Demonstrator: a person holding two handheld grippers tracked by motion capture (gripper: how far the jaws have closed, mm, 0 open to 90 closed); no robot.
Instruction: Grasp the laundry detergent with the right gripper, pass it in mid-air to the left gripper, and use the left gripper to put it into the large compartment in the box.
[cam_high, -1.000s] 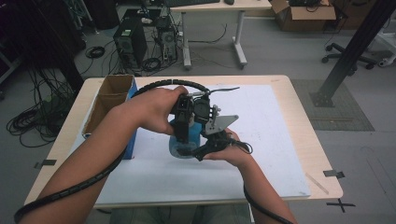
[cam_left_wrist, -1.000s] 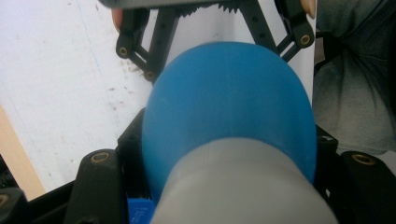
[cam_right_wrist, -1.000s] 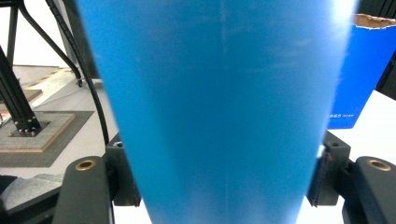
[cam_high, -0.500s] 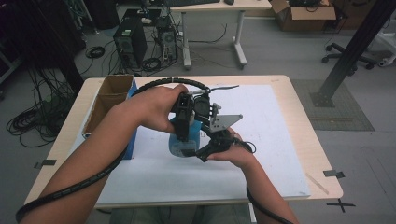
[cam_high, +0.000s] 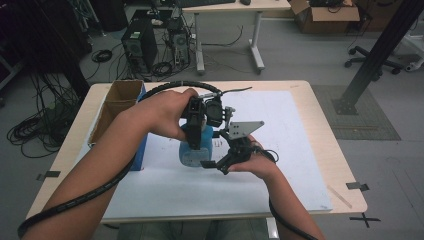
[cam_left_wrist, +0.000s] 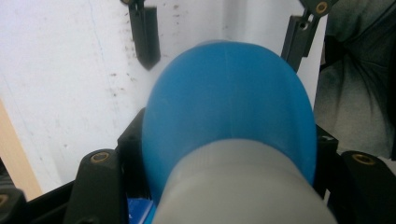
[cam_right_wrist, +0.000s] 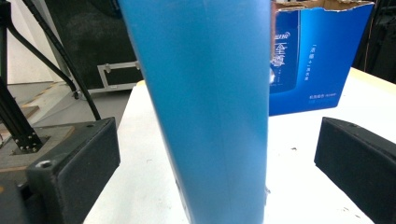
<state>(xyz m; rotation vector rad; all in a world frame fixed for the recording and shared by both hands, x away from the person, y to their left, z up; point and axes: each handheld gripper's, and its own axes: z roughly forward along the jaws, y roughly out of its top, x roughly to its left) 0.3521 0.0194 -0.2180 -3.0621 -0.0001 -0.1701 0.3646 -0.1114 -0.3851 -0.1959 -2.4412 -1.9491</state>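
Note:
A blue bottle (cam_high: 192, 152) with a grey cap stands upright on the white mat (cam_high: 285, 135) near the table's middle. My left gripper (cam_high: 194, 143) comes down over it from above, shut on the bottle's body. In the left gripper view the cap and blue shoulder (cam_left_wrist: 224, 107) sit between the two jaws, whose tips (cam_left_wrist: 145, 46) reach past it towards the mat. My right gripper (cam_high: 213, 164) is low at the bottle's right side and open. In the right gripper view the bottle (cam_right_wrist: 205, 107) stands between the jaws with a gap on each side.
An open blue carton (cam_high: 120, 102) with a brown inside stands at the table's left edge, and it appears behind the bottle as the blue carton (cam_right_wrist: 317, 60) in the right gripper view. A thick black cable (cam_high: 165, 86) arcs over the left hand. Bare mat lies to the right and front.
The right gripper has moved slightly left and in, so its jaws now stand on either side of the bottle's base. The left hand and bottle have barely moved.

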